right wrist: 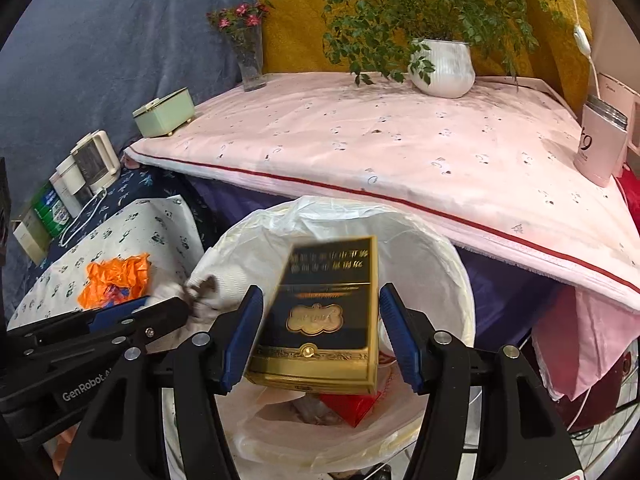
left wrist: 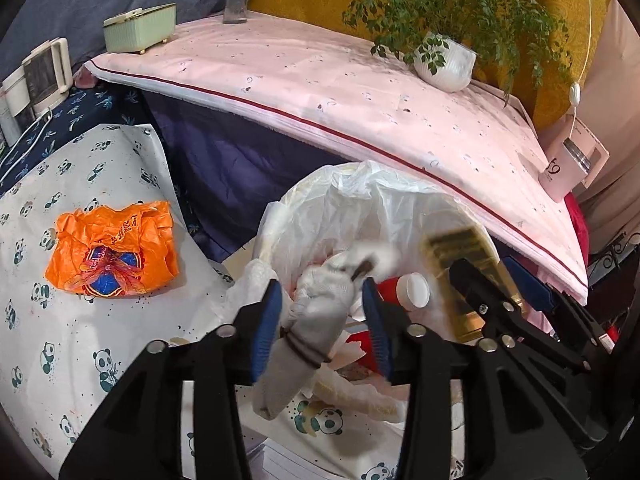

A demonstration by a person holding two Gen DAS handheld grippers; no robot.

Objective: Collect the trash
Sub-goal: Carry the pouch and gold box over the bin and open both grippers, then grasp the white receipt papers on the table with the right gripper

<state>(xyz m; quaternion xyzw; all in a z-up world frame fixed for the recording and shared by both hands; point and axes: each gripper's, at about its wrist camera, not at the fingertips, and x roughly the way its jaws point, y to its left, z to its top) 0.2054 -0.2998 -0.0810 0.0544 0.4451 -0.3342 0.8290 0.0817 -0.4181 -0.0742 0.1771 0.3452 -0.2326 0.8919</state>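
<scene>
Over the white-lined trash bin, low in the middle of both views, the two grippers reach side by side. Between the right gripper pads hangs a gold and dark blue box, blurred and tilted, with gaps on both sides; its jaws stand wide. Left gripper jaws are wide too, a grey cloth bundle loose between them. An orange plastic bag lies at left on the panda-print cloth.

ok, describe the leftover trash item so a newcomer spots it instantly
Start at the white-lined bin below the pink-covered table. Left of it is a panda-print surface; the crumpled orange plastic bag lies there, the only bright orange thing.
</scene>
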